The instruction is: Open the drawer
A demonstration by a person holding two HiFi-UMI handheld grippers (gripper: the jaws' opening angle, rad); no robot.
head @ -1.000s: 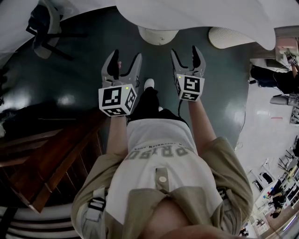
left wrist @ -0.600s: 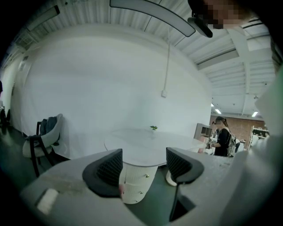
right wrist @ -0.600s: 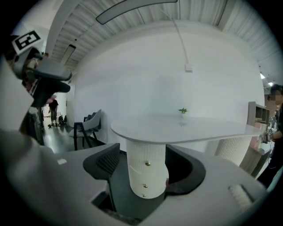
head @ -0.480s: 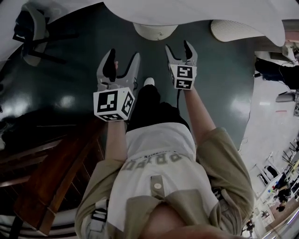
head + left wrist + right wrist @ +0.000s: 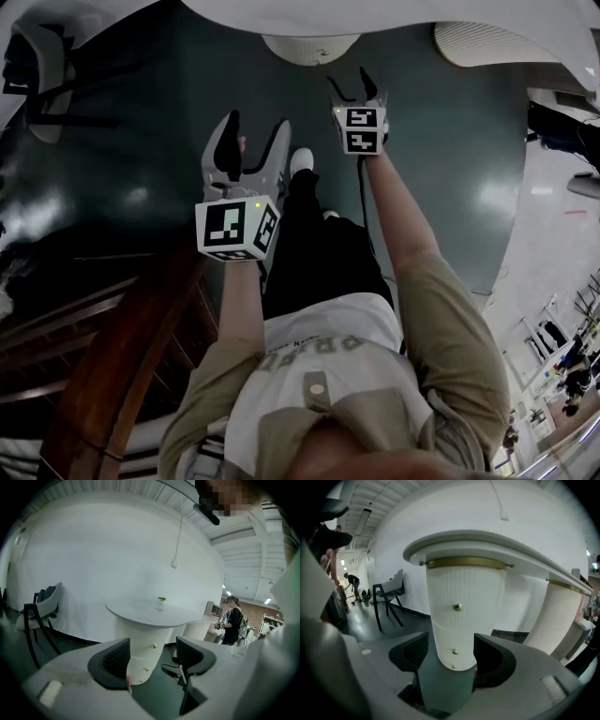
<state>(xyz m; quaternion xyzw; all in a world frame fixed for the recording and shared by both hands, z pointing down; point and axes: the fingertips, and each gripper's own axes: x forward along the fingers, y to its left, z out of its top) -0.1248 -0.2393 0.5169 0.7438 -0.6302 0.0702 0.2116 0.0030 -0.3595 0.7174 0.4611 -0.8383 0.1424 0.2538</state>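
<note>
Both have sunk: left gripper (image 5: 257, 124) wide open and empty, right gripper's (image 5: 347, 80) empty jaws closing. Two white ribbed pedestals (image 5: 457, 625) stand ahead, the nearer with three brass knobs (image 5: 457, 606).

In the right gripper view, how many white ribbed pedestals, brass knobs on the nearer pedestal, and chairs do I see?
White ribbed pedestals: 2
Brass knobs: 3
Chairs: 1
Total: 6

Dark-framed chair (image 5: 48, 603) by white wall (image 5: 93, 559), dark wooden furniture (image 5: 112, 342), glossy green floor (image 5: 441, 141)
</note>
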